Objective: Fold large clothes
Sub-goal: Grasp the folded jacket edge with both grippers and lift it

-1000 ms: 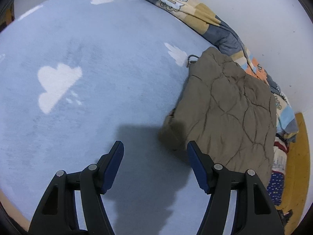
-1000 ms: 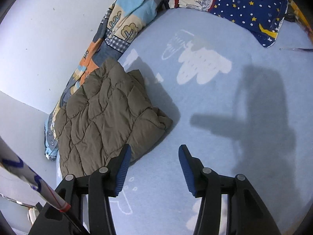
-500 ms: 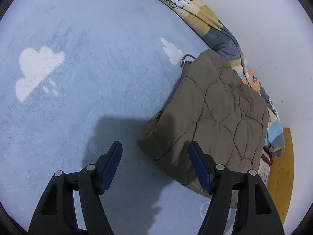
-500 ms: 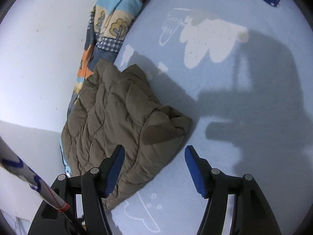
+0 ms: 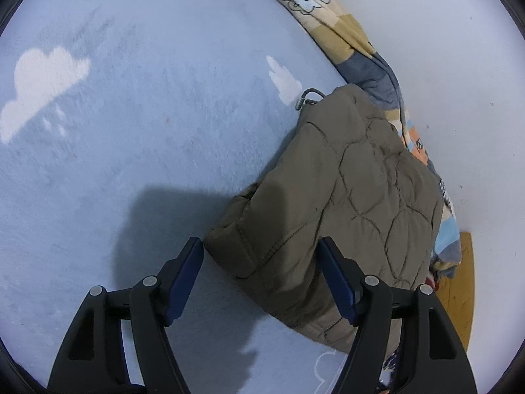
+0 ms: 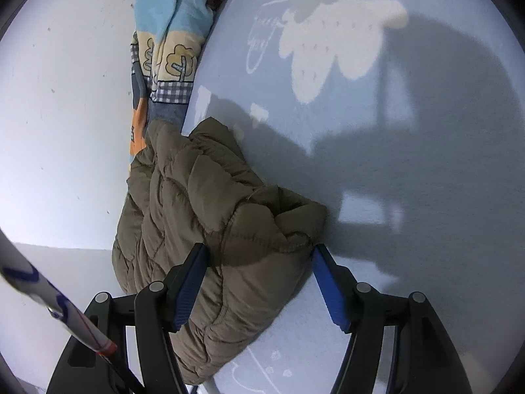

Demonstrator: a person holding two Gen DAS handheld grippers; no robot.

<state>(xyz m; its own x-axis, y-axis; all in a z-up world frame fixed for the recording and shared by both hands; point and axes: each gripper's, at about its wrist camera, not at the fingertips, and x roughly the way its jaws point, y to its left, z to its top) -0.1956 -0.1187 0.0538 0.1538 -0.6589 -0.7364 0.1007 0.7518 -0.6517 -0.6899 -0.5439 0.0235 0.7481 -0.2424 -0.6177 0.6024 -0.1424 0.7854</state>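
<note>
I'm bringing both tools in over the jacket (image 5: 344,197) now. It's a brown quilted one, already folded into a thick bundle, lying on the pale blue bed sheet (image 5: 147,131) with the white cloud print, close to the wall (image 5: 443,49). A patchwork quilt (image 5: 328,6) is bunched along that wall just behind it, so the jacket sits tucked at the bed's edge, presumably to leave the open sheet free for folding.

The left hand-held gripper (image 5: 261,256) stands wide, its jaws having just been opening, and 1 corner of the bundle lies between the 2 blue pads without either pad pressing on it. The left pad sits just beside the corner's edge, the right pad over the jacket's body.

The right hand-held gripper (image 6: 259,262) is the same story at another corner of the jacket (image 6: 197,203): jaws wide, just been opening, puffy hem between them, nothing clamped yet. The left pad looks very near the fabric (touching or not, I can't tell).

A metal hook (image 5: 306,97) pokes out from under the far corner, probably a hanger left inside. My read: I'm lining up 2 corner grips to lift or fold the bundle again. Thick padding needs a wide jaw, and it may spring back or slip if I bite too shallow.
</note>
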